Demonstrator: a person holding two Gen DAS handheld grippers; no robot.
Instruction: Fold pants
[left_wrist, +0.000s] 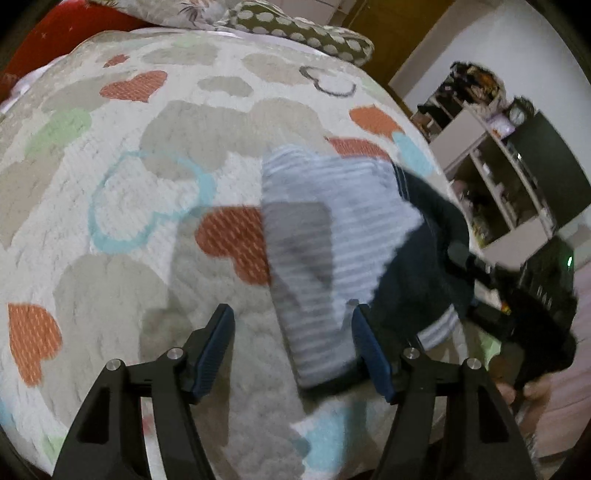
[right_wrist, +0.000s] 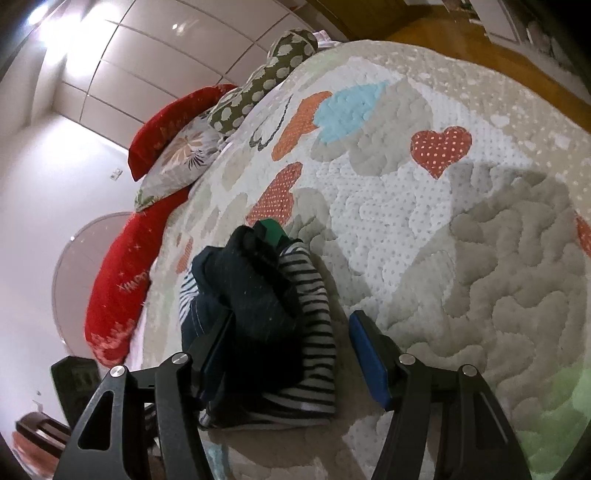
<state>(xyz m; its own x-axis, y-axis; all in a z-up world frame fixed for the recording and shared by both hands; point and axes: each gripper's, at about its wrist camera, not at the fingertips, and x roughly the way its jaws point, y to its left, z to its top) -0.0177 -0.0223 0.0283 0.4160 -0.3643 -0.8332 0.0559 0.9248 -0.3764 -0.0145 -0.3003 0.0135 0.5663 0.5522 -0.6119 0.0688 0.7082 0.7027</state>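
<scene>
Striped grey-and-white cloth with a dark navy part makes up the pants (left_wrist: 332, 236), which lie in a compact bundle on the quilted bed (left_wrist: 147, 192) near its side edge. Seen from the left wrist, the left gripper (left_wrist: 293, 354) has its jaws spread, one blue pad on bare quilt and the other right at the striped hem; nothing is pinched. Seen from the right wrist, the right gripper (right_wrist: 291, 358) also stands spread, with the bundle (right_wrist: 258, 321) filling much of the gap and lying against one pad while the other pad is clear of it. I judge neither is gripping.

The fold looks well advanced, and I'd guess this is a release or a fresh reach. To do it well, each hand should take a whole edge, all layers together, not just the top stripe, and keep the two hems level so the stack stays square.

Room is generous across the quilt toward the pillows (right_wrist: 192, 147). The tight side is the bed edge by the shelves (left_wrist: 498, 155), where the other gripper (left_wrist: 517, 306) and a hand crowd in.
</scene>
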